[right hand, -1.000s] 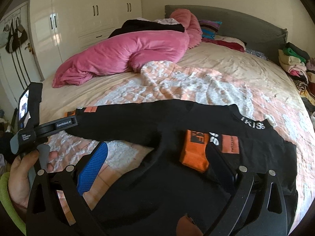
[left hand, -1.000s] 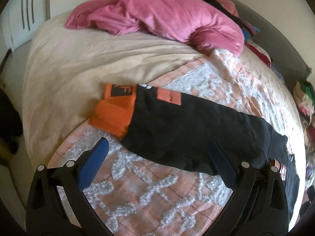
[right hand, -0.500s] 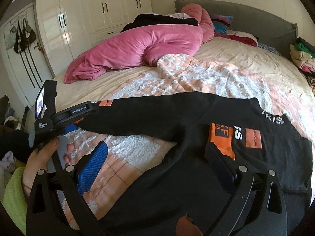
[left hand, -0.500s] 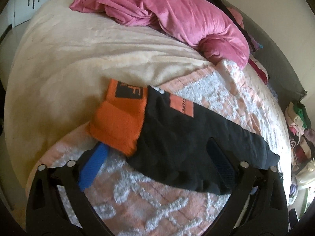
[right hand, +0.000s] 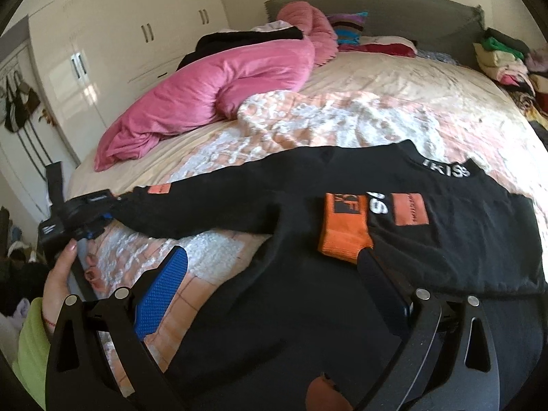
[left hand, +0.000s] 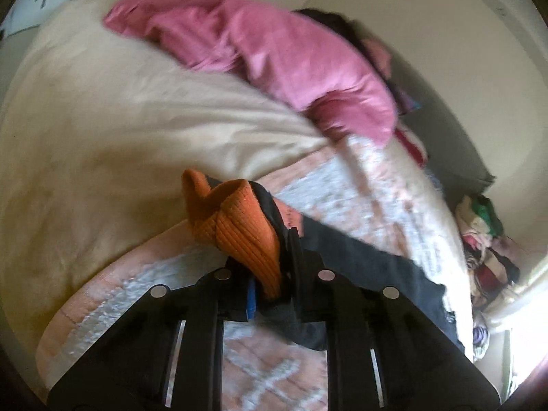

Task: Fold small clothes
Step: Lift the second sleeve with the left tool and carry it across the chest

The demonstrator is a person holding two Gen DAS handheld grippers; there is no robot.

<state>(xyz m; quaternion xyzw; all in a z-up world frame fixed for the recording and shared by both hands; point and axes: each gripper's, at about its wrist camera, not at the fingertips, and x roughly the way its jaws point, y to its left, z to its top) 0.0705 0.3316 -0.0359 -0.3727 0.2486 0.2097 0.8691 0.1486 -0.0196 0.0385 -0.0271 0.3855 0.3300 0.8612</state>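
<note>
the black sweatshirt (right hand: 394,246) is spread on the bed (right hand: 394,102), over a peach and white patterned blanket (right hand: 325,120), with its neck toward the headboard. one sleeve has already been laid across the chest, so that its orange cuff (right hand: 344,229) rests on the front panel beside the white lettering. the other sleeve (right hand: 219,205) is stretched out sideways toward the bed's edge.

the left claw (left hand: 274,274) is seen pressed together on the orange ribbed cuff (left hand: 239,229) of that outstretched sleeve, the cuff bunched and raised off the blanket; the left wrist view is blurred. in the right wrist view the same left claw (right hand: 99,219) is seen at the sleeve end. the right claw (right hand: 274,270) is spread wide and nothing is held in it; it hangs above the lower body of the sweatshirt, not visibly touching it.

the step in hand is judged to be the folding-in of the second sleeve. the next move calls for the pinched cuff to be carried across to the chest and laid beside or over the first cuff, the fold line being kept at the shoulder. the body may need to be steadied by the right claw so that it is not dragged along.

a pink duvet (right hand: 212,92) is heaped further up the bed.
</note>
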